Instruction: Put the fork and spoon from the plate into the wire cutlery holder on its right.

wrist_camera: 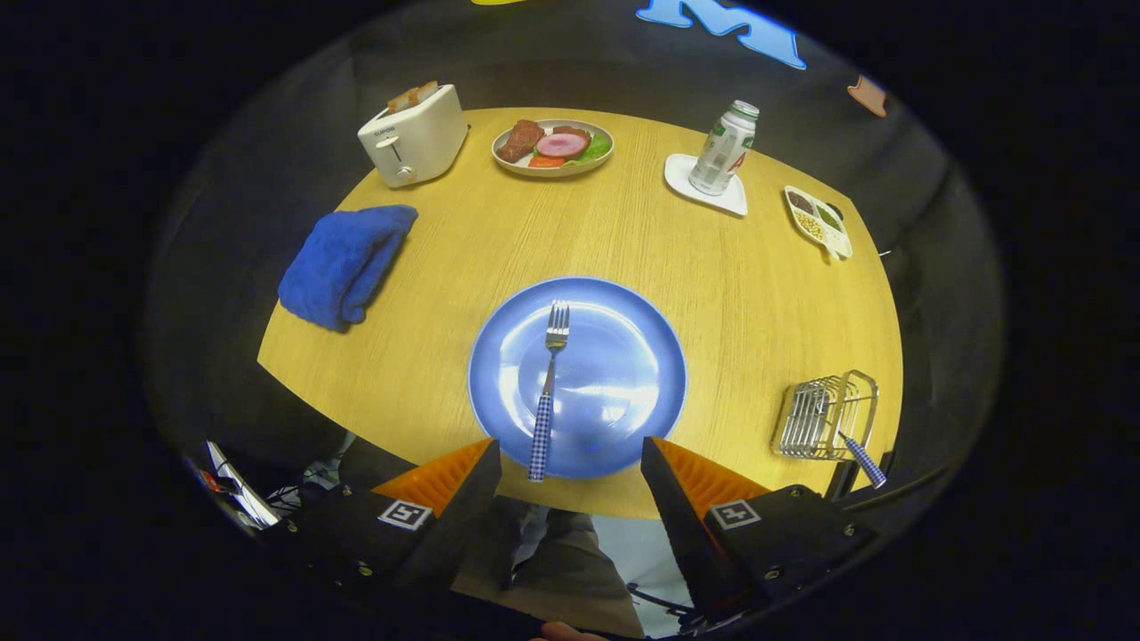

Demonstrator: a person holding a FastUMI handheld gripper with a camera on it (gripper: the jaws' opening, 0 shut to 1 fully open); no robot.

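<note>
Jaws (pixel 570 454) standing wide apart, gripping nothing, hovering over the table's (pixel 730 294) near edge. Fork (pixel 548 392) lying on the plate (pixel 641 374) just ahead, its handle end reaching between the fingertips. Holder (pixel 824 417) sitting right of the plate, a checked handle (pixel 862 458) sticking out of it.

Gripper (pixel 570 458) spread wide, nothing between its fingers. Fork (pixel 549 389) lies alone on plate (pixel 655 356), approach unobstructed. Bare table (pixel 739 303) runs right to wire cutlery holder (pixel 824 417). Far right, can (pixel 726 148) and divided dish (pixel 818 221) stand well apart.
</note>
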